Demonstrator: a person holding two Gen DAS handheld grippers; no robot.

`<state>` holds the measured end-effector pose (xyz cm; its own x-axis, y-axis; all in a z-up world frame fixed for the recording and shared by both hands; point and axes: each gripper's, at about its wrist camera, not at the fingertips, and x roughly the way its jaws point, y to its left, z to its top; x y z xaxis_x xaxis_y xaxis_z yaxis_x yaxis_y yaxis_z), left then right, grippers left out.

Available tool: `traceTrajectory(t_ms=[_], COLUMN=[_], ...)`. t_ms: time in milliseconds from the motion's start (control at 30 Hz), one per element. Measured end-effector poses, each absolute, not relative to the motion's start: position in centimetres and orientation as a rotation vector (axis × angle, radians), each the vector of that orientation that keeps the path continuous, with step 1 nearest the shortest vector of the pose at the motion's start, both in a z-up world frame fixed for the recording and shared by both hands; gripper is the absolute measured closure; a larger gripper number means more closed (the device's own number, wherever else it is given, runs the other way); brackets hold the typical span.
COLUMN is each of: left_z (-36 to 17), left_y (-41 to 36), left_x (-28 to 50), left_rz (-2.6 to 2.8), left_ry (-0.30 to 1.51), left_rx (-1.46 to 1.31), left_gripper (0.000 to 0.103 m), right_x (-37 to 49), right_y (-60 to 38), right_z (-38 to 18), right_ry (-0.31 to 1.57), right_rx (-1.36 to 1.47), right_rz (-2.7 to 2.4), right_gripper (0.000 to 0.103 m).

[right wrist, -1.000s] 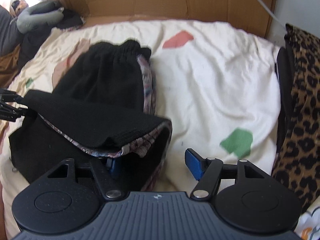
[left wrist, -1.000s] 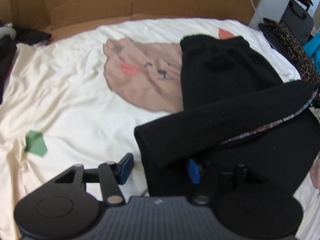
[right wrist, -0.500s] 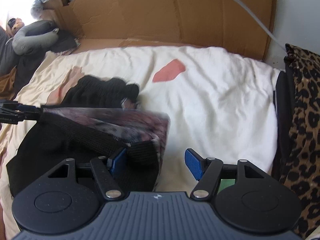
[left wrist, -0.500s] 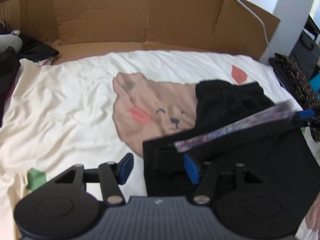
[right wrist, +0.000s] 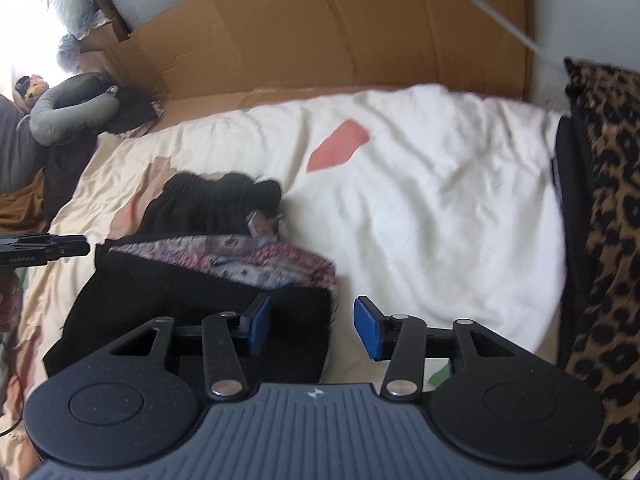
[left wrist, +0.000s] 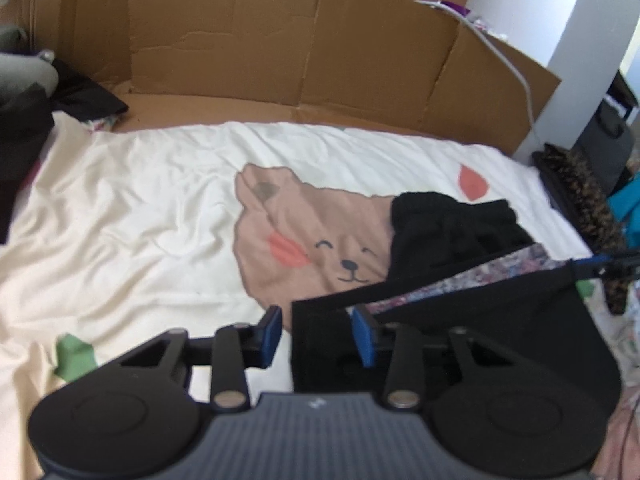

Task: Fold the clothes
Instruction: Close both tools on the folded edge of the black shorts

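Folding is under way: the black garment (left wrist: 460, 320), patterned lining showing, lies on the right part of the bed sheet (left wrist: 140, 220), its near fold raised between the two tools. The left tongs (left wrist: 316, 334) and right tongs (right wrist: 308, 328) are both closing, each with a garment corner between the blue pads but not yet pinched. Next comes a firm pinch, probably before carrying the fold across. Cardboard (left wrist: 280, 48) walls the far side; a leopard-print cushion (right wrist: 600, 220) crowds the right edge.
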<state>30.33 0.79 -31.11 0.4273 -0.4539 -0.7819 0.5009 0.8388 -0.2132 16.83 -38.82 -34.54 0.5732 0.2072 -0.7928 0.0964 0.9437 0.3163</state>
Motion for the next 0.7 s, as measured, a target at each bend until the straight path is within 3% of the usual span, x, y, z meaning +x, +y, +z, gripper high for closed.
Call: traceTrajectory(t_ms=[100,267,333,367,433,533,700], left_z=[-31.9,-33.3,-33.4,-33.3,-33.2,-32.8,-31.4], left_y=[0.5,-0.2,-0.3,-0.2,0.0,0.4,0.7], left_x=[30.1,30.2,30.4,30.4,30.6,30.4,29.9], left_rz=[-0.624,-0.636,-0.636,-0.631,-0.609,-0.618,-0.623], left_ry=[0.991,1.023,1.022,1.02,1.015,1.006,0.947], left_rx=[0.059,0.084,0.091,0.089,0.082,0.063,0.036], left_gripper=[0.063,0.064,0.074,0.077,0.093,0.099,0.1], right_x=[16.6,16.9,17.1,17.2,17.4,17.5,17.5], right_y=[-38.4,-38.3,-38.3,-38.3,-38.1,-37.8,-37.7], right_z=[-34.9,-35.4,-35.3,-35.2,-34.7,-33.8,-32.1], right_ry=[0.977,0.988,0.982,0.975,0.957,0.923,0.87], right_rx=[0.343,0.346,0.343,0.338,0.322,0.299,0.293], right_rz=[0.093,0.102,0.102,0.104,0.111,0.12,0.105], right_gripper=[0.054,0.086,0.098,0.099,0.101,0.101,0.102])
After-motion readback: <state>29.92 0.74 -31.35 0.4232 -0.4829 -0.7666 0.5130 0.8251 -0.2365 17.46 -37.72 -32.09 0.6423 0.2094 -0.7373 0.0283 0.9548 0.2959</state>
